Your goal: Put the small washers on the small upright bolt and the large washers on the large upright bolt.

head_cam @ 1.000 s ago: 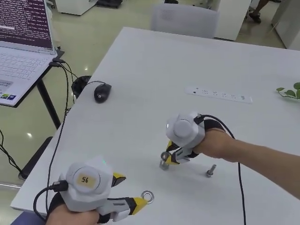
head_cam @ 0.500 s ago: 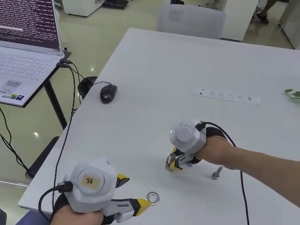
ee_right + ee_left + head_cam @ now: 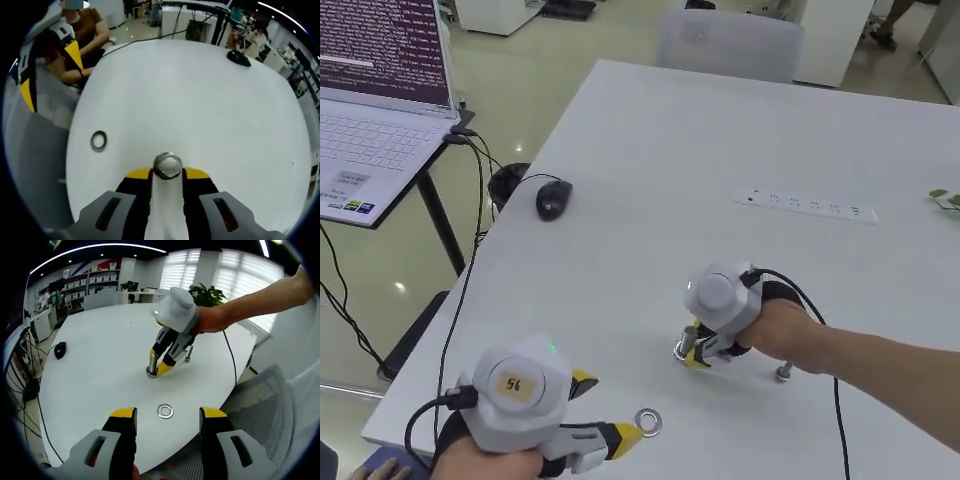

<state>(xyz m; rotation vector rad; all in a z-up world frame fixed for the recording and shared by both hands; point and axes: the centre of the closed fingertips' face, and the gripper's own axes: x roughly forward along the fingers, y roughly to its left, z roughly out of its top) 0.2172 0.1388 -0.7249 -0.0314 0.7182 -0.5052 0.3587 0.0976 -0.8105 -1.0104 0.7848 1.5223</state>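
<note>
The large upright bolt [image 3: 686, 346] stands on the white table [image 3: 650, 150]. My right gripper [image 3: 692, 353] reaches down over it. In the right gripper view the bolt [image 3: 167, 166] rises between the two yellow-tipped jaws, which press against its sides. A large washer [image 3: 647, 421] lies flat near the front edge, just ahead of my left gripper [image 3: 605, 408]. That gripper [image 3: 167, 413] is open, with the washer [image 3: 165, 411] on the table beyond its tips. The small bolt [image 3: 783, 373] stands to the right of the large one.
A black mouse [image 3: 552, 199] lies near the table's left edge, with cables hanging over it. A white power strip [image 3: 803, 208] lies at the back right. An open laptop [image 3: 370, 100] sits on a stand to the left. A grey chair [image 3: 730, 45] stands behind the table.
My right gripper has come down from above the large bolt until its jaws sit around it. The washer seen at its tips earlier is out of sight. The left gripper has stayed put.
</note>
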